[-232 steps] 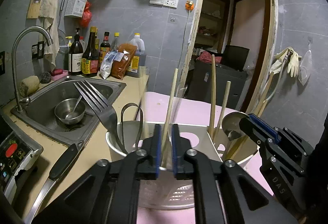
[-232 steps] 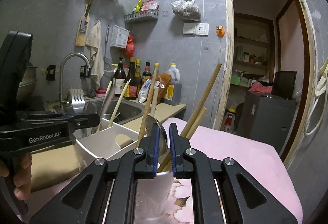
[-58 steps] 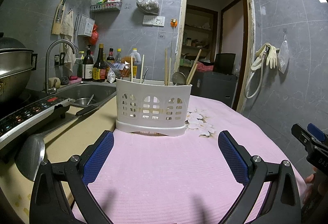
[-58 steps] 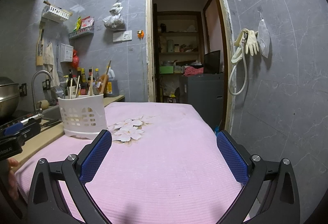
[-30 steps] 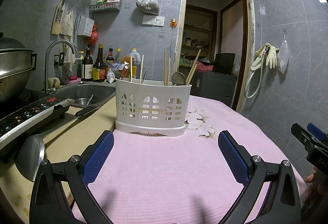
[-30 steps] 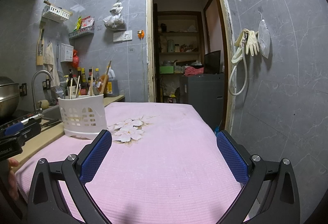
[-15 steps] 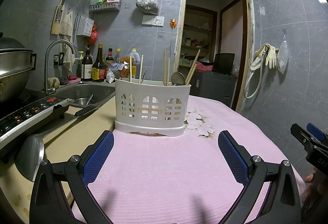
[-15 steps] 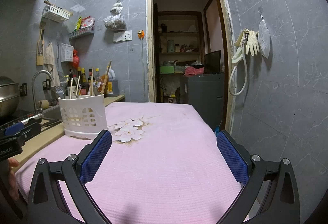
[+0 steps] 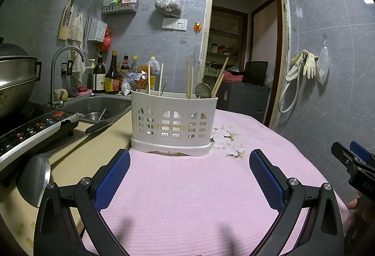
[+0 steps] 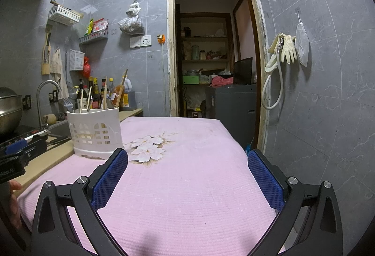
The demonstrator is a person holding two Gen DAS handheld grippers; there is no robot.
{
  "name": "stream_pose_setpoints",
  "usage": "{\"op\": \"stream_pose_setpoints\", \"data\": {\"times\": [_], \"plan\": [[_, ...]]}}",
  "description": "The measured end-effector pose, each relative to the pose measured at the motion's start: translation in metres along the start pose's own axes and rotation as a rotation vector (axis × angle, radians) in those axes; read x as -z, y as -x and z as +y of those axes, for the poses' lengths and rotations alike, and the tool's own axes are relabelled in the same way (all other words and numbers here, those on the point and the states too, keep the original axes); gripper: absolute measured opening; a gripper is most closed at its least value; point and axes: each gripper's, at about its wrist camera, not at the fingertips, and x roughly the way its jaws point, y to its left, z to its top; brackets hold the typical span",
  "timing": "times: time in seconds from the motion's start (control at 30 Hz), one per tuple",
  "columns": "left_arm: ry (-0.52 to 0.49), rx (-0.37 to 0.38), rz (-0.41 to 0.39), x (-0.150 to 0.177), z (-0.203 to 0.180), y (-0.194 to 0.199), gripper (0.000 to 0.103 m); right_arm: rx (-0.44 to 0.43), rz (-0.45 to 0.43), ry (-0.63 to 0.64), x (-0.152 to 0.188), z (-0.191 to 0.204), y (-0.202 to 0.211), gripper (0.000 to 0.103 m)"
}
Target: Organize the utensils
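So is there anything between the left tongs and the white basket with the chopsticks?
No, just bare pink cloth. In the left wrist view the open left tongs face the white basket with nothing between.

We see a pink flower-printed tablecloth, a steel sink under a curved steel tap, dark sauce bottles behind, and pale rubber gloves hanging on the grey tiled wall.
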Motion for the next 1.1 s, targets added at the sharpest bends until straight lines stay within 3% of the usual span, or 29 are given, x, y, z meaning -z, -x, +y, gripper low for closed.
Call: {"op": "stream_pose_setpoints", "data": {"times": [1.1], "plan": [[0.011,-0.005,0.03,-0.0005,-0.002,-0.0017,0.1,0.001,0.002,0.0,-0.0005,0.0002,0.0002,0.103]]}}
